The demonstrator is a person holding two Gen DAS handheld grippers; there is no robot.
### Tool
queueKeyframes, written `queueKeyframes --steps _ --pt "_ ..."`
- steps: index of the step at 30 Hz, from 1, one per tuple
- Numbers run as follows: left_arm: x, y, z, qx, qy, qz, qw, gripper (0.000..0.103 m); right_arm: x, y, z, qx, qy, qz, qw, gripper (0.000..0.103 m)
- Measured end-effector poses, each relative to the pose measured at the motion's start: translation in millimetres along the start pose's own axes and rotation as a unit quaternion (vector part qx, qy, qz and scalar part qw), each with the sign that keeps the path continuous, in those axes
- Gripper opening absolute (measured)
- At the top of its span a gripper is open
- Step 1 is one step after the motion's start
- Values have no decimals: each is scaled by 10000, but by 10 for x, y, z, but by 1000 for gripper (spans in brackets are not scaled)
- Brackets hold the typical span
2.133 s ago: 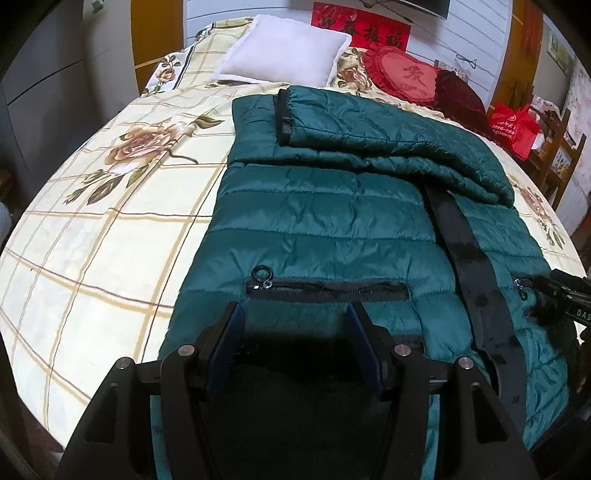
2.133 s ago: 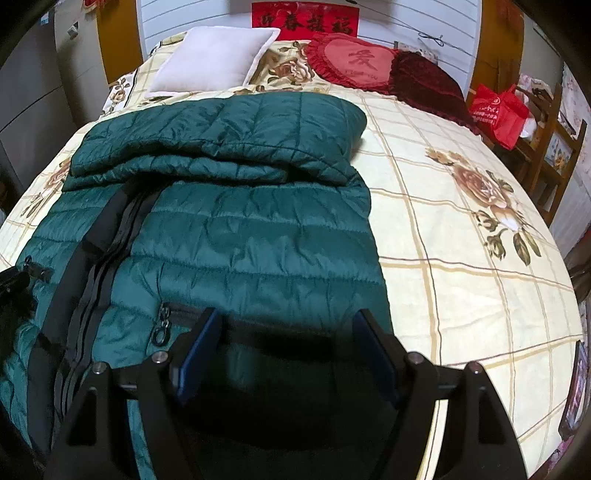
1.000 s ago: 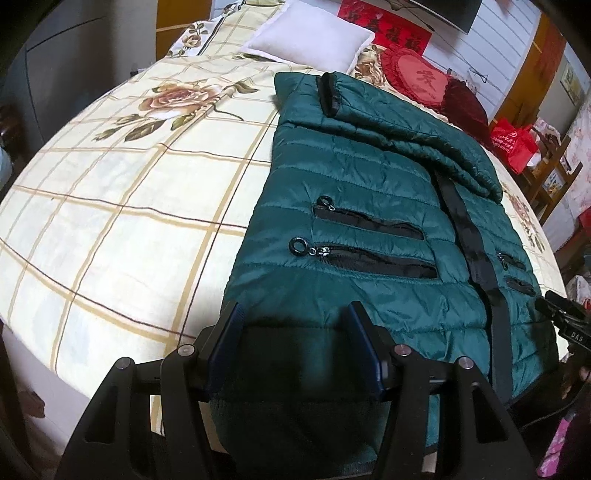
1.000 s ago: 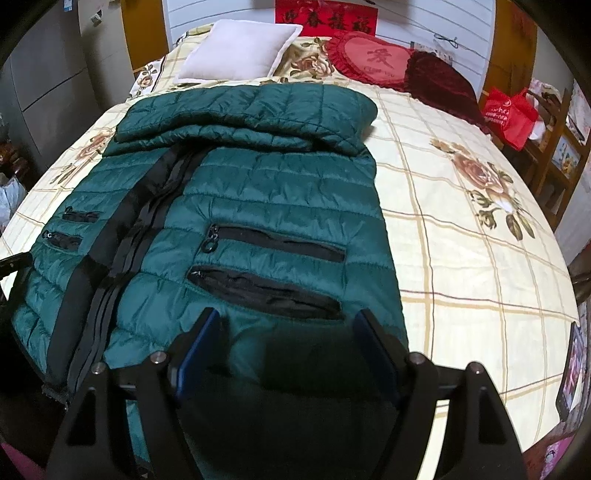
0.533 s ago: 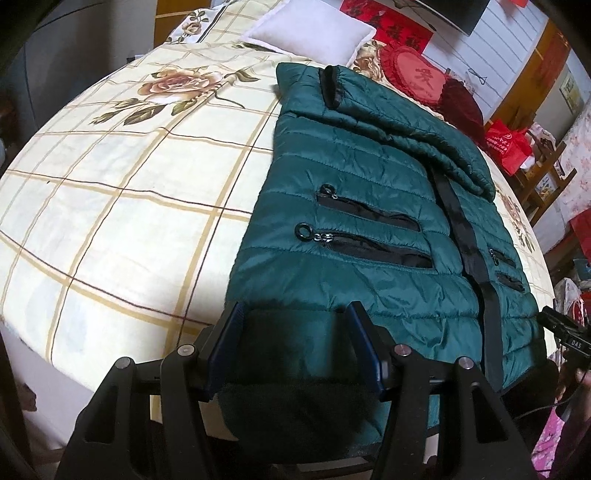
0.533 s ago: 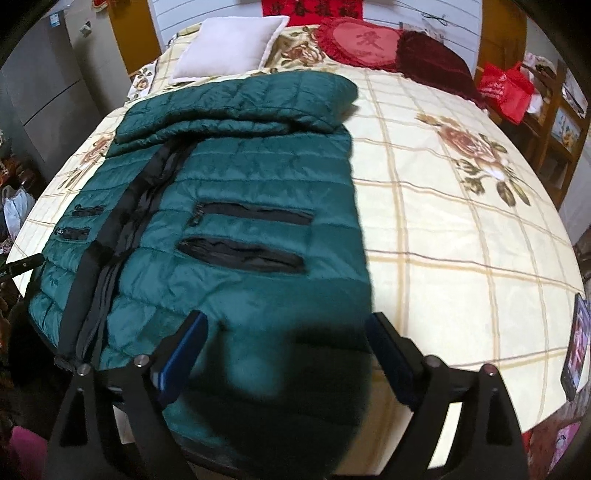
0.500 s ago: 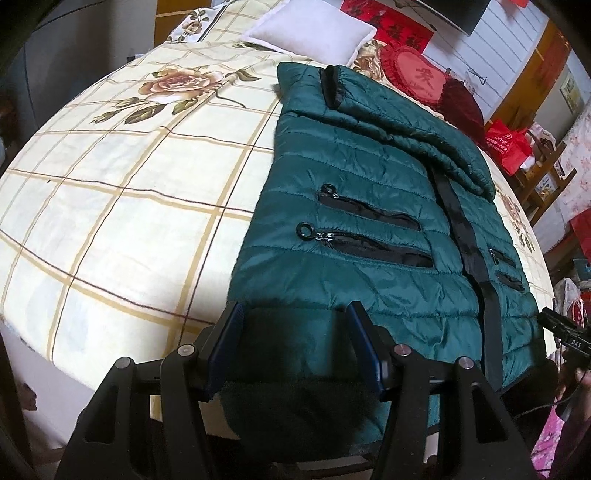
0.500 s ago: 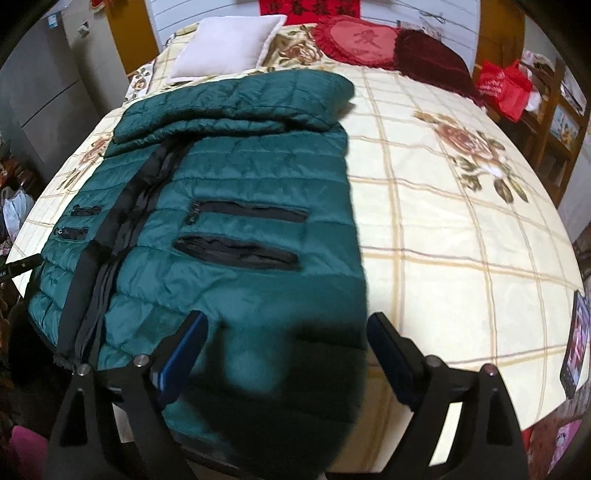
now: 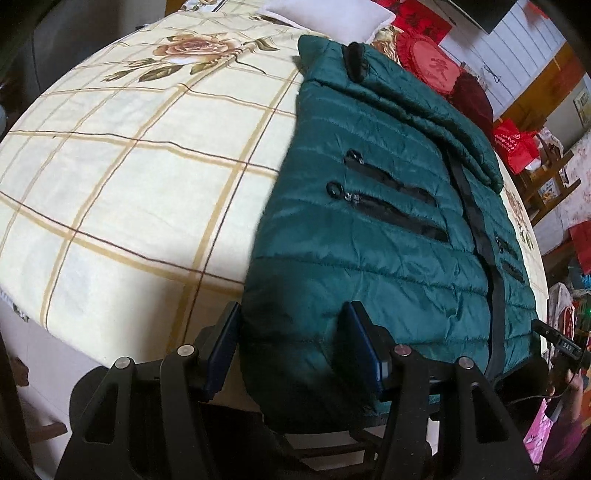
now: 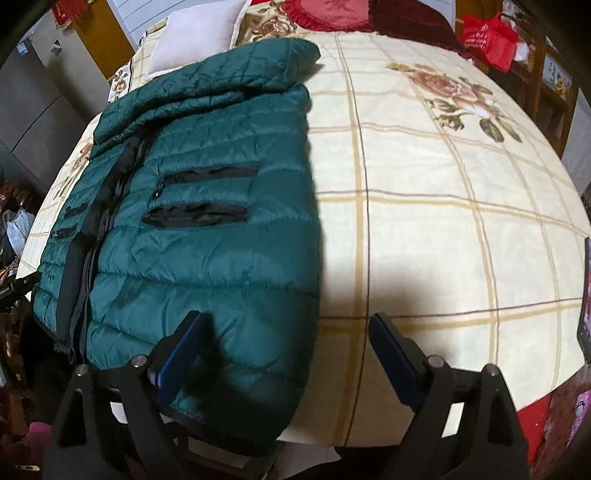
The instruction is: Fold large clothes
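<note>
Lying flat on the bed (image 9: 140, 192), a big green puffy jacket (image 9: 388, 236) waits with its zip front facing up. Its near end, the hem, hangs a little over the near edge of the bed. At the far end the top part looks folded down over the body, with a sleeve cuff (image 9: 355, 61) lying on top, so one fold seems to be made. The long fold that would bring the hem up to the far end is not made yet, and the jacket is still long.

The left gripper (image 9: 293, 349) sits at the near left corner of the hem. Its two fingers are apart with a thick bunch of green cloth between them, and both fingers (image 9: 364, 345) seem to touch the cloth. It looks like a hold, but how tight it is cannot be told.

The right gripper (image 10: 284, 350) is spread wide at the near right corner of the jacket (image 10: 207, 229). Only its left finger is over the cloth, and its right finger hangs over the bare bedsheet (image 10: 443, 229), so it is pinching nothing.

A white pillow (image 10: 199, 31) and a red cushion (image 9: 432, 62) rest at the far end of the bed, well apart from the hem. A red bag (image 10: 487, 35) sits far off on the right
</note>
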State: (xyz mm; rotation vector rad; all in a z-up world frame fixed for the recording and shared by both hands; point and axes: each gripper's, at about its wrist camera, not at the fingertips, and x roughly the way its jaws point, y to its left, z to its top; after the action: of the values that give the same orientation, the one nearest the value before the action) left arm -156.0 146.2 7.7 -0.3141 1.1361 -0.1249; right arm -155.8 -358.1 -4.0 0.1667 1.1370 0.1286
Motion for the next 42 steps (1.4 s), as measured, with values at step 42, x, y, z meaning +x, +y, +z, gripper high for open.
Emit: queueKeyframes --steps 42 --pt "67 -144 -98 395 166 138 9990 88 148 390 -154 -1004 438 593 9922 70"
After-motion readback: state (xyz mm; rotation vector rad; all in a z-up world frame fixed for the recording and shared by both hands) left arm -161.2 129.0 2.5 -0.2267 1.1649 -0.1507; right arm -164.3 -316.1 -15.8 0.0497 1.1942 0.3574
